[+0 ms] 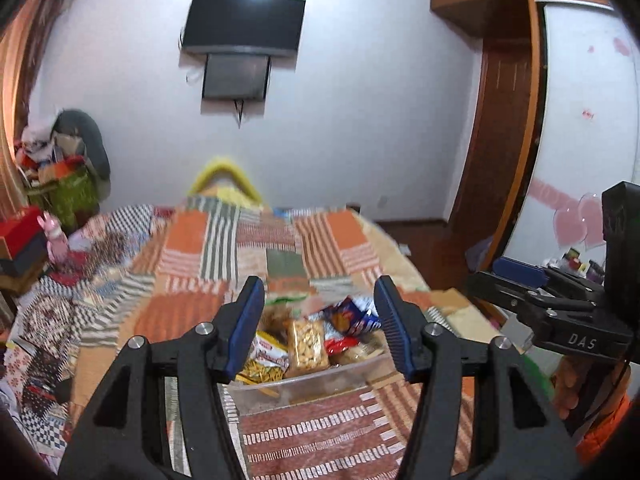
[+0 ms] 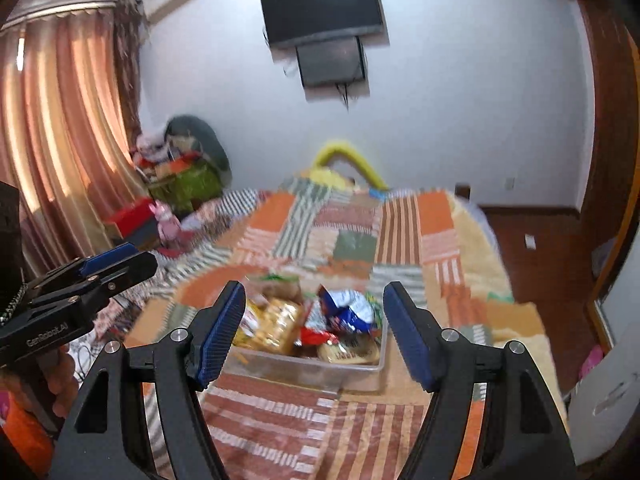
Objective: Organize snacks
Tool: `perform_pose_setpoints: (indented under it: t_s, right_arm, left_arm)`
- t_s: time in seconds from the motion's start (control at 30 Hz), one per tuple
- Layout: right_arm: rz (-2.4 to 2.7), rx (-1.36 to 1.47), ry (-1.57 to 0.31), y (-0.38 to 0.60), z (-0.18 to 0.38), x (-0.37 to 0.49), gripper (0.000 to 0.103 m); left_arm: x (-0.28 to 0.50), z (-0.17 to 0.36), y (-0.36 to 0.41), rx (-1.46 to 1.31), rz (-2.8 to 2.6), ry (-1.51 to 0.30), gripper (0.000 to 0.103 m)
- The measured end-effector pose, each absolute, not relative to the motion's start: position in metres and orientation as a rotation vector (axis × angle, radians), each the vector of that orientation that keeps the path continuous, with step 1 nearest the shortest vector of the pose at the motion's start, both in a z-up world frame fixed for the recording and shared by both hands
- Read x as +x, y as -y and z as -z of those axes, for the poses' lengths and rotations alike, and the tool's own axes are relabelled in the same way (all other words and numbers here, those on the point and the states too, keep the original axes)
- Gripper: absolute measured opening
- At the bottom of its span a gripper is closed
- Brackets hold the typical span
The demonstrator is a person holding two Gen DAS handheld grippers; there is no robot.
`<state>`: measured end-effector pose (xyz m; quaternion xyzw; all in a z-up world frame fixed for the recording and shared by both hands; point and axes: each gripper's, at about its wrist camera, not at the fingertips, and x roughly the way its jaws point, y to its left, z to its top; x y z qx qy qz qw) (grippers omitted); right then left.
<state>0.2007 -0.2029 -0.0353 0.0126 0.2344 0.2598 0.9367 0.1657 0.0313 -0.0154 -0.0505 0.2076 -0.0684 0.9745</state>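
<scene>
A clear plastic bin (image 1: 320, 384) full of snack packets sits on the patchwork bedspread, also in the right wrist view (image 2: 280, 364). In it are a bag of peanuts (image 1: 306, 342), a blue foil bag (image 2: 346, 310) and several other packets. My left gripper (image 1: 320, 320) is open and empty, held above the bin's near side. My right gripper (image 2: 314, 324) is open and empty, also raised in front of the bin. Each gripper shows at the edge of the other's view: the right one (image 1: 520, 280), the left one (image 2: 116, 260).
The bed (image 2: 360, 220) runs toward a white wall with a TV (image 1: 244, 24). Boxes and a laundry pile (image 1: 60, 172) stand at the left by curtains (image 2: 52, 140). A wooden door (image 1: 500, 140) and a wardrobe (image 1: 588, 120) are at the right.
</scene>
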Motion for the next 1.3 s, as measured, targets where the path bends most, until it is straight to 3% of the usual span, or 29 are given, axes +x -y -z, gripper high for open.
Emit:
perform_pose_setpoints:
  t_s: [0.37,0.5,0.63,1.3]
  right_arm:
    - [-0.528,0.015,-0.35,0.201,0.015,0.148,0.079]
    - [-0.514,-0.001,-0.313,0.201,0.014,0.136,0.091]
    - [-0.5,0.012,-0.284,0.202,0.013,0.129,0.103]
    - [-0.479,0.005,-0.284,0.202,0.02,0.12,0.103]
  left_arm:
    - [0.09,-0.015,-0.024,-0.05,0.088,-0.251,0.09]
    - [0.079,-0.017,-0.023,-0.041,0.082,-0.234,0.1]
    - [0.071,-0.016,-0.023,-0.045,0.074,-0.222,0.103]
    - [0.062,-0.01,-0.021,-0.035,0.056,-0.222,0.103]
